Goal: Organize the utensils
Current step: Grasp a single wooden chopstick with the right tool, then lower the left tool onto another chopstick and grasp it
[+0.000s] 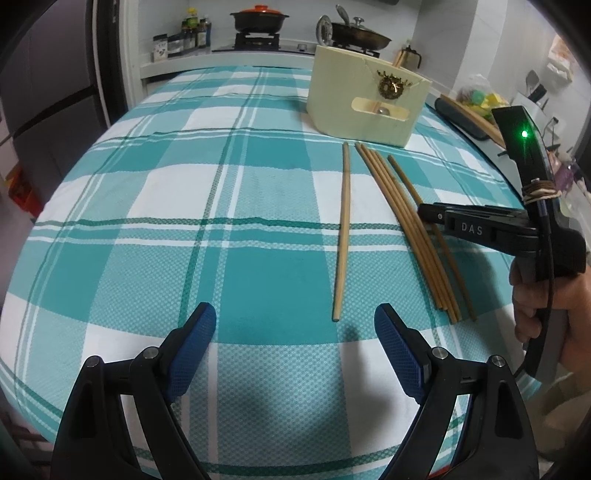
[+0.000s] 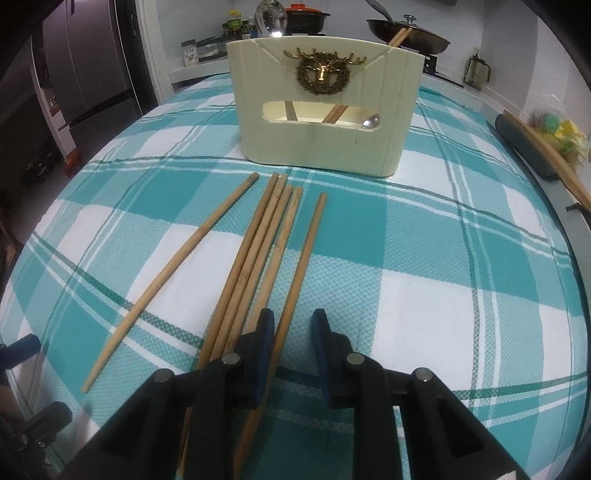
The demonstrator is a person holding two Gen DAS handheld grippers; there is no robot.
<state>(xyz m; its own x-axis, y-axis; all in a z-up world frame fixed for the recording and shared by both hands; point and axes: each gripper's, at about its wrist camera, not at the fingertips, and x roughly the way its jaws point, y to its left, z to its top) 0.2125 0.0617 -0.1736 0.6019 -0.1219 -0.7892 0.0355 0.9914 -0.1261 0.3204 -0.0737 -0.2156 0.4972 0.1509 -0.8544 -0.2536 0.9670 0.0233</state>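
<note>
Several wooden chopsticks lie on the teal checked tablecloth [image 2: 424,280]: a single one [image 2: 173,273] at the left, a bundle [image 2: 258,251] in the middle and one at the right [image 2: 301,258]. A cream utensil holder [image 2: 325,107] with a gold deer badge stands behind them and holds a chopstick and a spoon. My right gripper [image 2: 293,325] is low over the right-hand chopstick, its fingers partly open with the chopstick between them, touching the left finger. My left gripper [image 1: 295,325] is wide open and empty, near the single chopstick [image 1: 343,236]. The right gripper [image 1: 428,213] shows over the bundle [image 1: 406,229].
A stove with a red-lidded pot [image 1: 259,18] and a pan [image 1: 360,33] stands behind the table. Spice jars [image 1: 192,35] sit at the left of it. A dark tray with a wooden stick [image 2: 535,147] lies at the table's right edge. A fridge [image 2: 88,62] is at far left.
</note>
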